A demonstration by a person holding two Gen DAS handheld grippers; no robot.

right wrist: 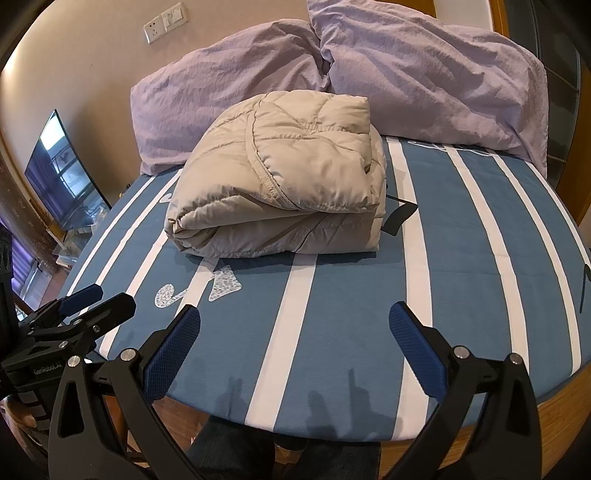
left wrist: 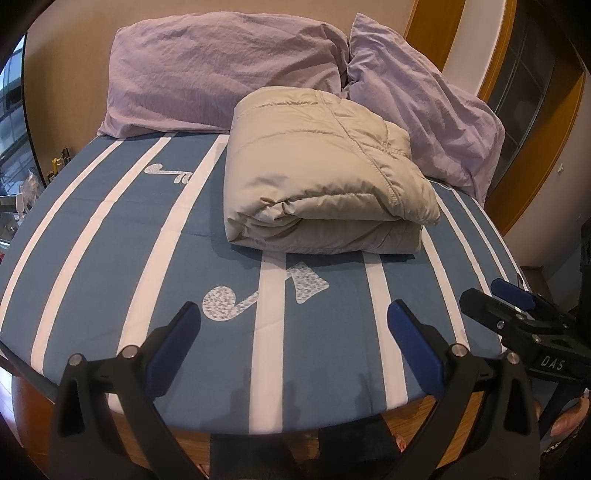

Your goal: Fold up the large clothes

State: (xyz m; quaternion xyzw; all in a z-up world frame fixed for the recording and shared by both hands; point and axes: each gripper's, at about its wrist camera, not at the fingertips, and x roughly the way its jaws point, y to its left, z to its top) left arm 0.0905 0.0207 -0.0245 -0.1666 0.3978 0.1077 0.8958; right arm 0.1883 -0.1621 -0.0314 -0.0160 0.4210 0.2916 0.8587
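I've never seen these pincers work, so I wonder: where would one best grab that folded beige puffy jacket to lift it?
Probably the near rolled edge of the jacket, approached from the foot of the bed: the layers stack there facing the open right gripper, so one pinch could catch them all.

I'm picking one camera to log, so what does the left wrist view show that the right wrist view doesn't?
Only the left wrist view shows the glass door at far right. Only the right wrist view shows the wall sockets, the television and a black strap beside the jacket. Both show the folded beige jacket on the striped bed, two purple pillows, and the left gripper and right gripper, open and empty.
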